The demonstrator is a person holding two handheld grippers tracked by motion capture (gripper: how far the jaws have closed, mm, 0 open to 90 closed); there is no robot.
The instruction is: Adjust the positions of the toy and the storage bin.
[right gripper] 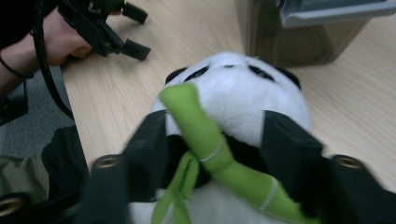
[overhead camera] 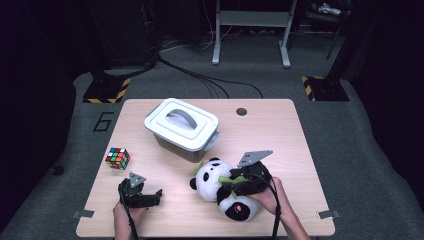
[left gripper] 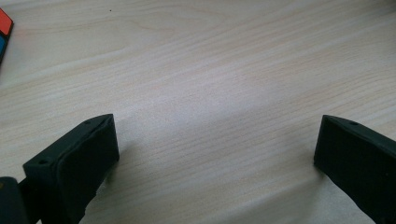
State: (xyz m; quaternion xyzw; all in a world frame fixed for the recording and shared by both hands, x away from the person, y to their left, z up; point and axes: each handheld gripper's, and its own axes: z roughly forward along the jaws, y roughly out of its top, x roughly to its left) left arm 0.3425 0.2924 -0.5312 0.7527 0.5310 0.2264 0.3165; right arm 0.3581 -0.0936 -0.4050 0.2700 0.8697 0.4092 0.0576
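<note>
A black-and-white panda plush (overhead camera: 210, 178) lies on its back on the wooden table (overhead camera: 272, 135), right of the middle, with a green bamboo stalk (right gripper: 198, 128) on its chest. My right gripper (overhead camera: 234, 183) is shut on the panda (right gripper: 238, 88). Its two black jaws (right gripper: 215, 126) press in at either side of the neck, just below the head. My left gripper (overhead camera: 150, 188) rests low at the front left and is open over bare wood (left gripper: 217, 128), with nothing between its jaws. It also appears far off in the right gripper view (right gripper: 140, 31).
A grey lidded storage box (overhead camera: 182, 124) with a handle stands at the table's middle, just behind the panda (right gripper: 299, 42). A Rubik's cube (overhead camera: 117, 158) sits near the left edge, and its corner shows in the left gripper view (left gripper: 3, 28). Black cables cross the floor beyond the table.
</note>
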